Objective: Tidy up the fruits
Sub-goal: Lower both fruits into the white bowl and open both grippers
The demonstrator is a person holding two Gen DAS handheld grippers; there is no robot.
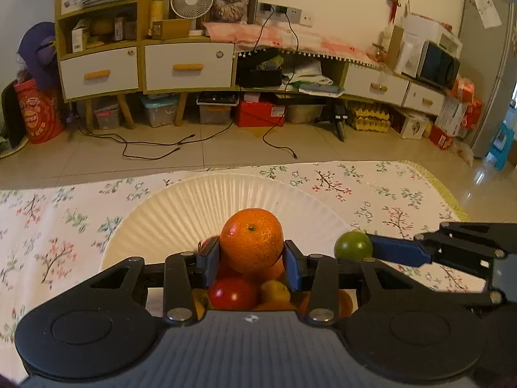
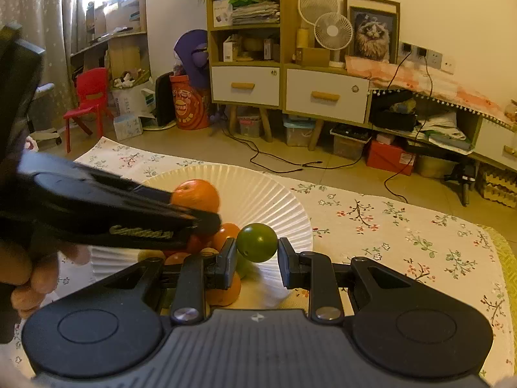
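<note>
On the flowered tablecloth (image 1: 371,190) sits one white fluted paper plate (image 1: 181,207) bearing a heap of fruit. At its centre, the left gripper (image 1: 251,260) is closed narrowly on one orange (image 1: 251,240), its two blue pads pressed against the fruit's sides at 3 and 9 o'clock, held above the heap. Below it lie one red fruit (image 1: 232,292), one yellow fruit (image 1: 275,291) and further orange-coloured pieces; their exact count cannot be told, since the gripper body hides part of the heap. At 3 o'clock from the orange, by the plate's rim, the right gripper (image 2: 257,255) grips one green fruit (image 2: 257,242), possibly a lime, between its two fingers at a narrow opening. From the right wrist view, the left gripper enters at 9 o'clock, with the person's left hand (image 2: 29,278) at its handle. Two white fans (image 2: 332,30) stand on the cabinet behind.
</note>
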